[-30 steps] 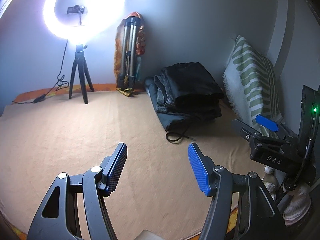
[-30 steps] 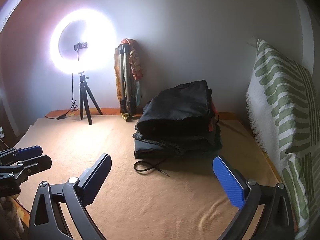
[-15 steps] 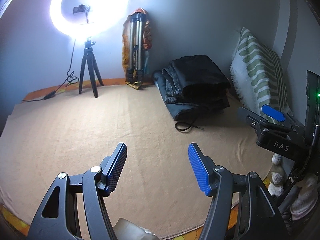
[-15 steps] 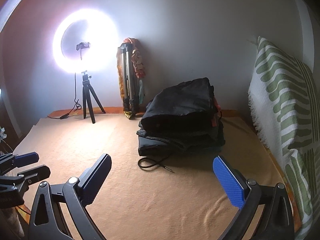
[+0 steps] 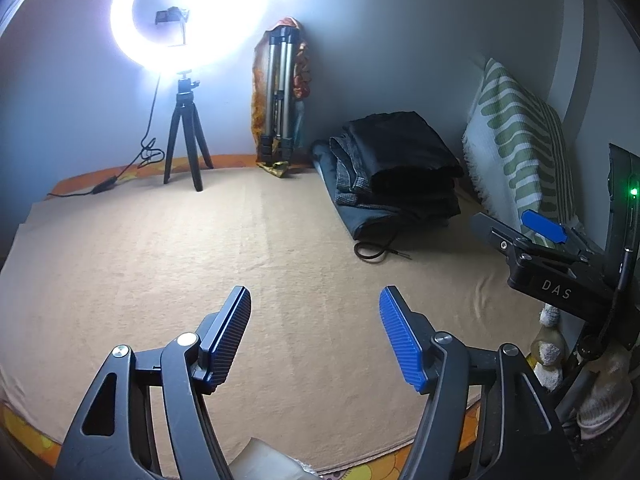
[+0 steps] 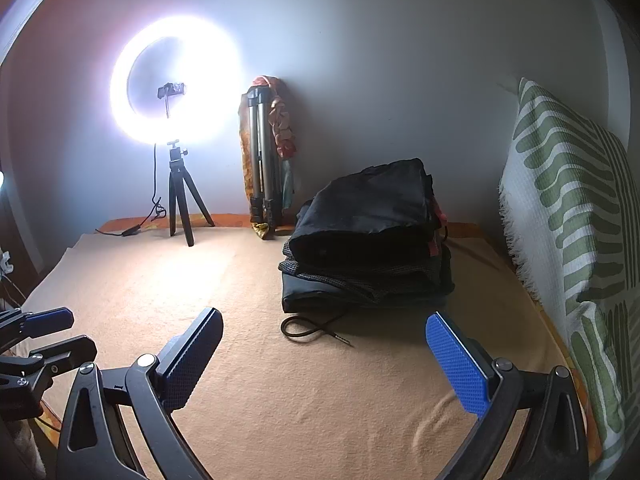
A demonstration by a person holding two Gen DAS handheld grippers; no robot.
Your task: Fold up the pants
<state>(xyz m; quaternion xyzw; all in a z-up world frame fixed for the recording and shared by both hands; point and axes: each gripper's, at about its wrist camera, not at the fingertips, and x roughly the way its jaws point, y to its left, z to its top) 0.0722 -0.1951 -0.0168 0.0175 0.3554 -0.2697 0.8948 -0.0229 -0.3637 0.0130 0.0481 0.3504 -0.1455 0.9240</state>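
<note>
We see a big tan blanket (image 6: 320,420) with lots of bare room in the middle, and the dark pile of pants (image 6: 368,240) sits at its far right corner, near the striped pillow (image 6: 568,240). The pants look soft and floppy, so we think we should pinch the top pair by its near edge, where a black cord (image 6: 312,328) lies. Our left claw (image 5: 316,336) and right claw (image 6: 324,356) are both wide open and hold nothing.

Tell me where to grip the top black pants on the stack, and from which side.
Grip the rounded front fold of the top black pants, coming in low from the front with the right gripper. That edge bulges clear of the stack and faces the open jaws; the pillow crowds the right side.
</note>
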